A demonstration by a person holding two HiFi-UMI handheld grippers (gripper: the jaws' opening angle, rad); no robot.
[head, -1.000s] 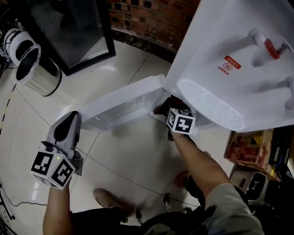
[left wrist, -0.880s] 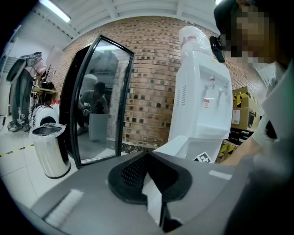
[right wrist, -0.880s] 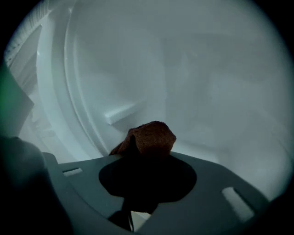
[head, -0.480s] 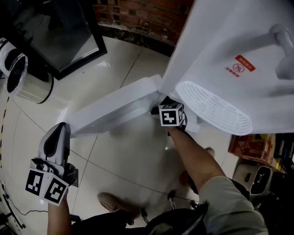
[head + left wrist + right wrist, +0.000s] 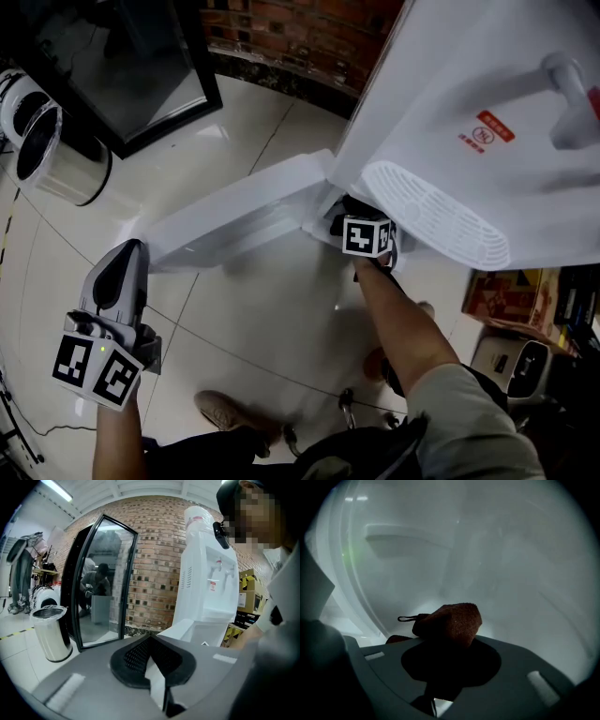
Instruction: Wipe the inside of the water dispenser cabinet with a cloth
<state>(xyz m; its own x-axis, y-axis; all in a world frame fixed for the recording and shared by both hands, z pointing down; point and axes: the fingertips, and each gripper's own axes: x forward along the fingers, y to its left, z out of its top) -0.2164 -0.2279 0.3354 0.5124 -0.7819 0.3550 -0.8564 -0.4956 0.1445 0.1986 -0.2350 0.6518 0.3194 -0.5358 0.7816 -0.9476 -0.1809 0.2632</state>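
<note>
Water dispenser (image 5: 469, 84) stands at the right with its lower cabinet door (image 5: 234, 220) swung open toward the left, over the pale tiled floor. At far left a steel bin (image 5: 52, 155) sits beside a black-framed glass door (image 5: 141, 66). Next comes the left gripper (image 5: 129, 251), held out in the open, well apart from the door. Its jaws are pressed together with nothing between them. Its tips point toward the brick wall (image 5: 300, 37).

Further right, the right gripper (image 5: 451, 660) reaches in under the white drip grille (image 5: 436, 214). From the head view only its marker cube and the forearm show; the jaws are hidden by the cabinet. Its own view shows them at a narrow gap, clamped on a bunched reddish-brown cloth (image 5: 450, 623) with a small loop sticking out to the left. The cloth is inside the cabinet, against its dim white interior (image 5: 487, 550). Whether it actually touches the wall I cannot tell; the surfaces there are hazy and poorly lit.
</note>
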